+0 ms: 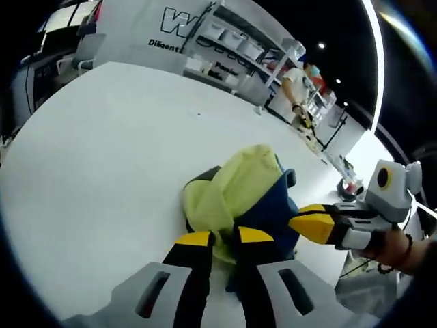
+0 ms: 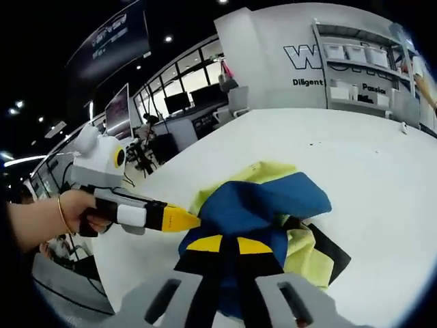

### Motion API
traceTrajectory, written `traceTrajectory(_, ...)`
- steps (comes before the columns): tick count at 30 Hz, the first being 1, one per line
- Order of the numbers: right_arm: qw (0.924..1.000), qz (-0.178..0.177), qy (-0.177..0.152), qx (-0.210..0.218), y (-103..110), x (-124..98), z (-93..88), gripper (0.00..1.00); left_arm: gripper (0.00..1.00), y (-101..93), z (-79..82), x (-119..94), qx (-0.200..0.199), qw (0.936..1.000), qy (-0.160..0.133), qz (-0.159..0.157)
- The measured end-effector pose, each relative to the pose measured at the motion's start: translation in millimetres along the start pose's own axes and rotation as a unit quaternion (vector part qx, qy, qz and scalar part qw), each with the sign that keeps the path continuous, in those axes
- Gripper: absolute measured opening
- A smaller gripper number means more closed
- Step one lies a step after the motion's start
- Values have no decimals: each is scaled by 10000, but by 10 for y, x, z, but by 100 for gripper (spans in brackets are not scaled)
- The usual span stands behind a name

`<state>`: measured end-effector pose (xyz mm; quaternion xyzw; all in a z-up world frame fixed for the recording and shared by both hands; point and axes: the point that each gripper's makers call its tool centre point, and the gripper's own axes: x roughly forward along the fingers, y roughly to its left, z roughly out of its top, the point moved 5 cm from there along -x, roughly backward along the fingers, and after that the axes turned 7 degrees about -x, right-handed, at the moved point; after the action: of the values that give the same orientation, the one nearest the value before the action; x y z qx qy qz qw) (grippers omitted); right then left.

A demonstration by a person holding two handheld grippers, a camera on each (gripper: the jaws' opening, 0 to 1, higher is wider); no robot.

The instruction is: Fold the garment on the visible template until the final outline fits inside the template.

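Note:
A crumpled garment (image 1: pixel 232 195) in yellow-green, blue and black lies bunched on the white table (image 1: pixel 102 157). My left gripper (image 1: pixel 224 240) rises from the bottom of the left gripper view, its yellow-tipped jaws pinched together on the garment's near yellow-green edge. My right gripper (image 1: pixel 308 224), held in a hand, comes in from the right with its tip against the blue cloth. In the right gripper view the blue part of the garment (image 2: pixel 266 201) is on top, and my right gripper (image 2: pixel 230 244) is shut on its near fold. The left gripper (image 2: pixel 179 219) touches the garment from the left.
The white table (image 2: pixel 382 171) stretches wide beyond the garment; its edge runs close behind the left gripper. White shelves with bins (image 1: pixel 232 51) and a lettered wall stand at the far end. A person (image 1: pixel 295 85) stands there. Desks with monitors (image 2: pixel 136 109) line the left.

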<state>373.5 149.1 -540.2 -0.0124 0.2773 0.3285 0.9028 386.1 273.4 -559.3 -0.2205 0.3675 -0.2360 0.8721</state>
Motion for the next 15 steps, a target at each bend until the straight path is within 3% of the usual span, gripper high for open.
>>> traceTrajectory(4, 10000, -2, -11, -39, 3, 32, 7, 0, 0, -47, -3, -18, 92, 9999, 6, -104)
traceTrajectory(15, 9999, -142, 8, -53, -93, -8, 10, 0, 0, -6, 30, -103, 133, 9998, -104, -95)
